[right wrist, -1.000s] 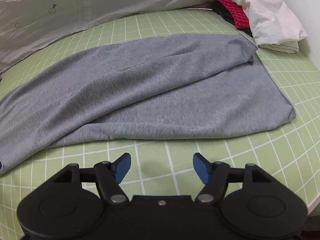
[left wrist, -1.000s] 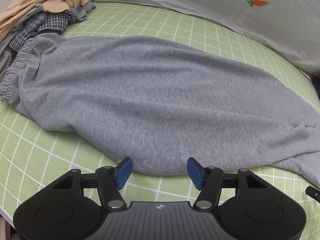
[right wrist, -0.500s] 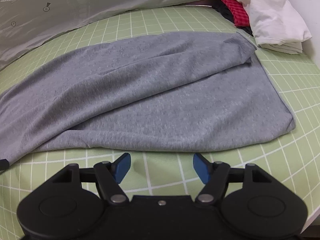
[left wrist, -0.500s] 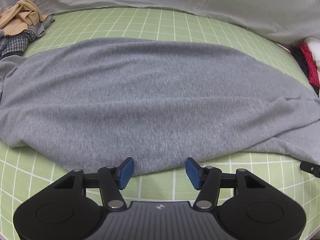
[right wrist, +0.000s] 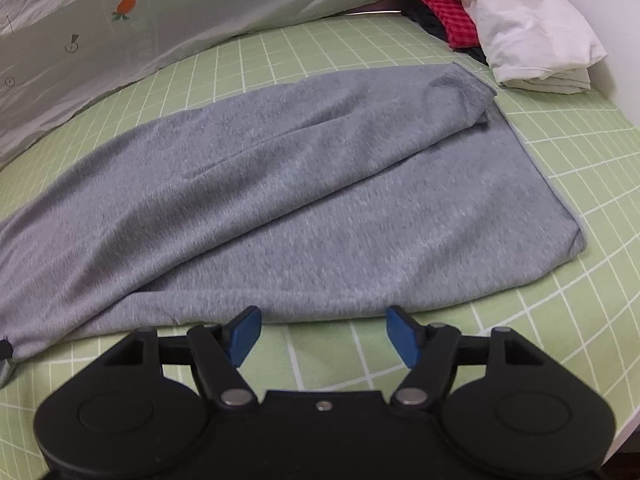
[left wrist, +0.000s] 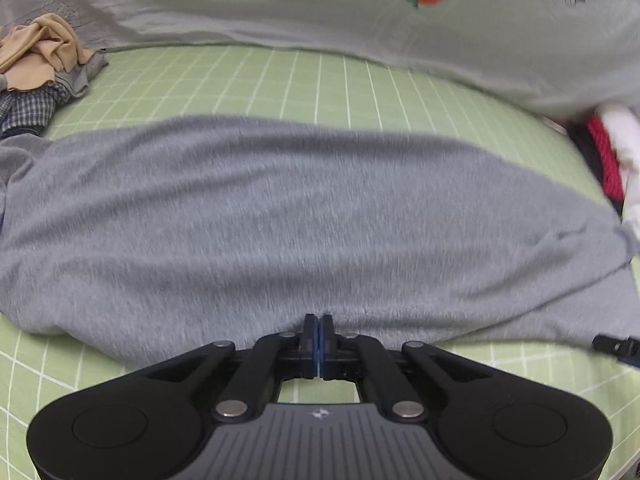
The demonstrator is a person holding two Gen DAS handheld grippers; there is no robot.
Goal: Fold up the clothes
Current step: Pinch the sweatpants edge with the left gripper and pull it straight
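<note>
Grey sweatpants [left wrist: 304, 216] lie spread lengthwise across a green checked bed sheet [left wrist: 304, 80]. My left gripper [left wrist: 319, 322] is shut at the middle of their near edge, its blue pads pressed together with the fabric puckered at the tips. In the right wrist view the leg end of the sweatpants [right wrist: 360, 208] lies flat, one leg folded over the other. Just short of the near hem my right gripper [right wrist: 324, 334] stands open, with only sheet between its fingers. A black part of the right gripper [left wrist: 612, 346] shows at the left view's right edge.
A pale quilt with carrot prints [left wrist: 400, 20] runs along the back. A pile of beige and plaid clothes [left wrist: 36, 64] lies at the far left. Folded white cloth [right wrist: 520, 28] on a red item [right wrist: 444, 16] sits at the far right, beside the bed's edge.
The left gripper's jaws have gone from open to shut at the sweatpants' near edge, and it slid rightward along them. The right gripper stayed open and edged closer to the hem.
</note>
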